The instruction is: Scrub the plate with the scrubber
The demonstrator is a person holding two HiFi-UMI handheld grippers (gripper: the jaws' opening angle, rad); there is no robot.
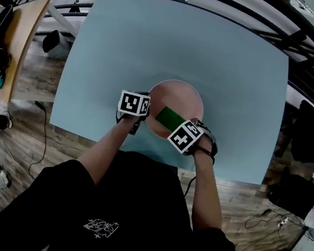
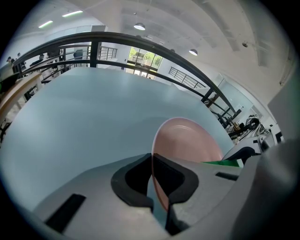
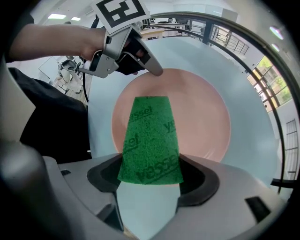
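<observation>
A pink plate (image 1: 183, 98) lies on the light blue table (image 1: 128, 42) near its front edge. My left gripper (image 2: 158, 193) is shut on the plate's left rim; the thin rim (image 2: 153, 173) runs between the jaws. In the right gripper view the left gripper (image 3: 155, 70) pinches the plate (image 3: 201, 117) at its far left edge. My right gripper (image 3: 150, 182) is shut on a green scrubber (image 3: 151, 140), a flat pad that reaches out over the plate's near half. In the head view the scrubber (image 1: 168, 117) lies across the plate between the two marker cubes.
The table's front edge (image 1: 141, 152) runs just under both grippers, with the person's black-clad body against it. Black railings (image 1: 306, 50) curve round the far and right sides. Wooden floor with cables (image 1: 42, 135) lies to the left.
</observation>
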